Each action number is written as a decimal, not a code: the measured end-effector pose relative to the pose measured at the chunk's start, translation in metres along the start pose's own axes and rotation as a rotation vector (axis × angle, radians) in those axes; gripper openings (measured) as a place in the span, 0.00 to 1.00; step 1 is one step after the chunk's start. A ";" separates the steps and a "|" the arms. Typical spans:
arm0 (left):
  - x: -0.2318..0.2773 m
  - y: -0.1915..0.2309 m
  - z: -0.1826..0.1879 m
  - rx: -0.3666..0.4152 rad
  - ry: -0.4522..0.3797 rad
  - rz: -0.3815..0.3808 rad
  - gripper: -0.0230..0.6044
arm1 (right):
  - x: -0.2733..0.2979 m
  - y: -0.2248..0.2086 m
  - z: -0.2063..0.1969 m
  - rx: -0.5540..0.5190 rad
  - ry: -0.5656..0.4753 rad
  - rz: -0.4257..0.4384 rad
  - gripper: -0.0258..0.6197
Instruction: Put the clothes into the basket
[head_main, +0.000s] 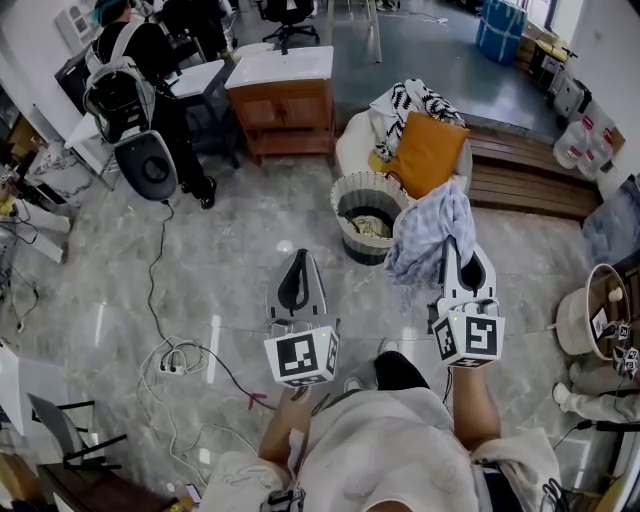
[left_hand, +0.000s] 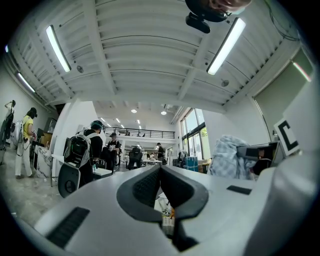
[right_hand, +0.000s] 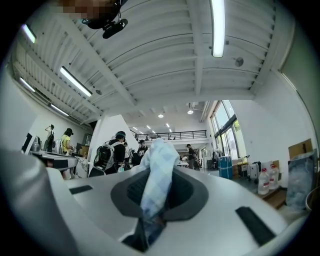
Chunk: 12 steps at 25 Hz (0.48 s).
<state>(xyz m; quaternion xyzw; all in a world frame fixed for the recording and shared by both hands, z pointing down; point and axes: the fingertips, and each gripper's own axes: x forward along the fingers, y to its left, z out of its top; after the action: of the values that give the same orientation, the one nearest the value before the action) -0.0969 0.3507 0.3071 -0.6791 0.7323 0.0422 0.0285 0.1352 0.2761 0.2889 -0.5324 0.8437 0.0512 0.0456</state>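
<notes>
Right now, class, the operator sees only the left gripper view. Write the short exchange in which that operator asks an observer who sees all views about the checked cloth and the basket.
Operator: I see a checked cloth at my right. Is it gripped?
Observer: Yes. The right gripper view shows the right gripper shut on the checked cloth.
Operator: Where is the basket?
Observer: In the head view, the basket stands on the floor ahead of the person, just left of the hanging cloth.
</notes>
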 end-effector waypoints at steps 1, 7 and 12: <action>0.003 0.002 -0.002 0.000 0.003 0.000 0.04 | 0.004 0.002 0.000 -0.003 -0.001 0.003 0.08; 0.027 0.019 -0.010 0.008 0.010 0.023 0.04 | 0.026 0.004 -0.014 -0.015 0.004 0.014 0.08; 0.058 0.020 -0.013 0.019 0.016 0.017 0.04 | 0.055 -0.004 -0.022 -0.008 0.001 0.001 0.08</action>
<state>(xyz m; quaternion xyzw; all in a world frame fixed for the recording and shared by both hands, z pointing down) -0.1211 0.2936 0.3152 -0.6727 0.7387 0.0304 0.0287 0.1143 0.2219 0.3034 -0.5321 0.8439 0.0543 0.0431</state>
